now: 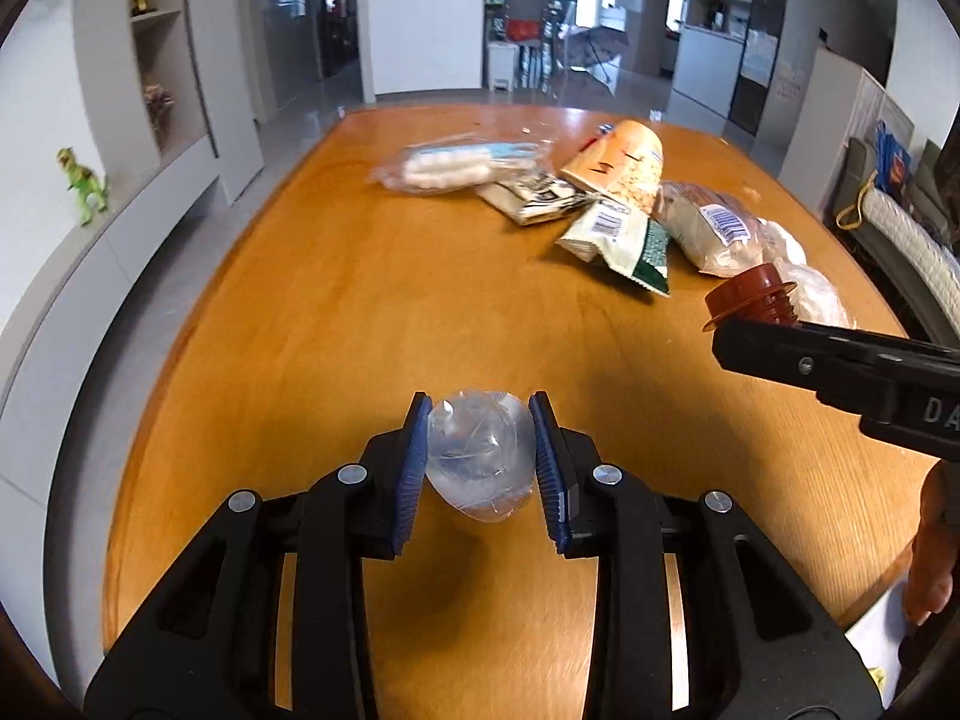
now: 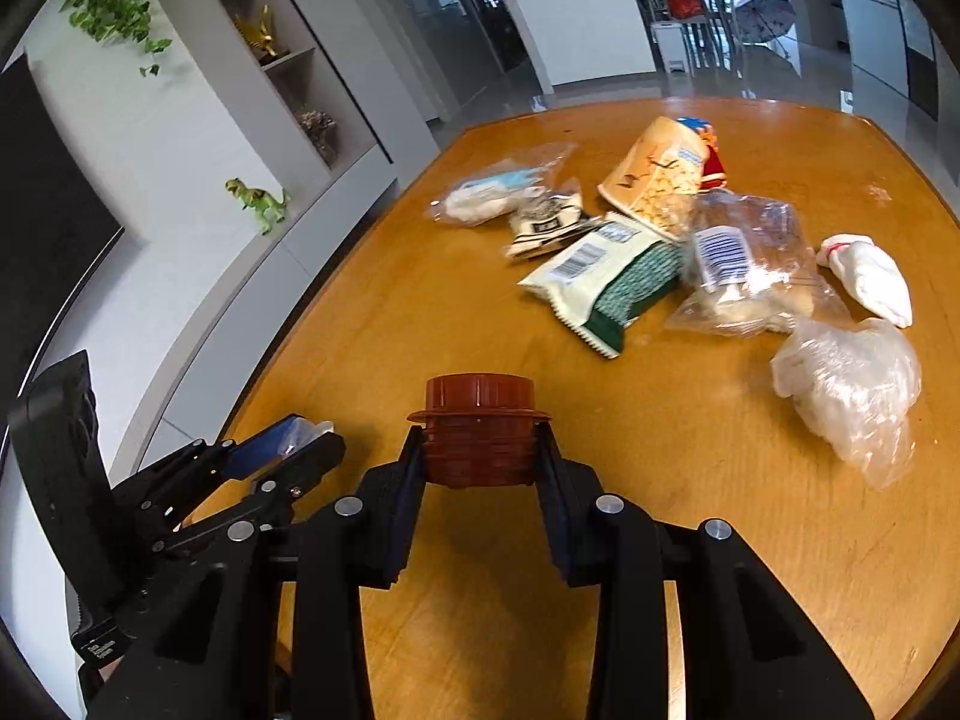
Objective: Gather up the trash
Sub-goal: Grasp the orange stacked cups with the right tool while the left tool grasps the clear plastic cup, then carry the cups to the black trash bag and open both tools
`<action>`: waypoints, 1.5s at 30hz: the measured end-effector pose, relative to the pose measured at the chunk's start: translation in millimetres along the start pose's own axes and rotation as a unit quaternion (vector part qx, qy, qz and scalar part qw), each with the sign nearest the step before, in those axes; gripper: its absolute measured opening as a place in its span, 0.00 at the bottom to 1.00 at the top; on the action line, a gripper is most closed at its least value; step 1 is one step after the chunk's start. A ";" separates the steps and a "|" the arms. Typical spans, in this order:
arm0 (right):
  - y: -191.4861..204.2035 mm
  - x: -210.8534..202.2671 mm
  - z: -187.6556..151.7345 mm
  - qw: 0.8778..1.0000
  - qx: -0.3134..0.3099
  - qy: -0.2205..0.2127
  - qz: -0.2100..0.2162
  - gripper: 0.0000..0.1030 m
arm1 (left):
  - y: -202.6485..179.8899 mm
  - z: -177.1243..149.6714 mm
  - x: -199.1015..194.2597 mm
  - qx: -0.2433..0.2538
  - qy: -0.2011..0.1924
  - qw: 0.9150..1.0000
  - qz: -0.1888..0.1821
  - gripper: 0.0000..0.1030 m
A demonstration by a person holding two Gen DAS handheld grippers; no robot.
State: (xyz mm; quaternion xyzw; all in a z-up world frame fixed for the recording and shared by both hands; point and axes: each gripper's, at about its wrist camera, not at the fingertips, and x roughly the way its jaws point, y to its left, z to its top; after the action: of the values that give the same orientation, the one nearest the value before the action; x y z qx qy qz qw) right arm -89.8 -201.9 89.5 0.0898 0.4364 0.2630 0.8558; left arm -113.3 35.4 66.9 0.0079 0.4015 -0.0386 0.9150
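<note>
left gripper (image 1: pixel 480 462): clenched on clear crumpled plastic (image 1: pixel 480 456), held above the desk (image 1: pixel 300 312) | right gripper (image 2: pixel 480 456): grasping brown cap (image 2: pixel 479 420) | rest of trash: wrapper pile (image 2: pixel 606 276) at 12 to 1 o'clock, well apart; white bag (image 2: pixel 849 384) at 2 o'clock, right gripper nearer | bin: not in view

The wooden table (image 1: pixel 336 312) is viewed closely from above by both wrist cameras, angled downward, with the same wrapper pile (image 2: pixel 606 276) shared ahead.
</note>
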 end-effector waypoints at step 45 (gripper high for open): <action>340.5 118.8 -219.7 0.901 -0.315 0.236 0.182 0.59 | 232.2 -330.7 -175.1 -0.369 0.054 0.895 0.245 0.94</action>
State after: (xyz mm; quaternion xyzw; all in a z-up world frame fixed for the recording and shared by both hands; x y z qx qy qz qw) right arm -333.7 132.2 4.3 -0.1715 0.4959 0.5511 0.6489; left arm -456.3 293.2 -32.3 -0.2306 0.4213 0.3379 0.8094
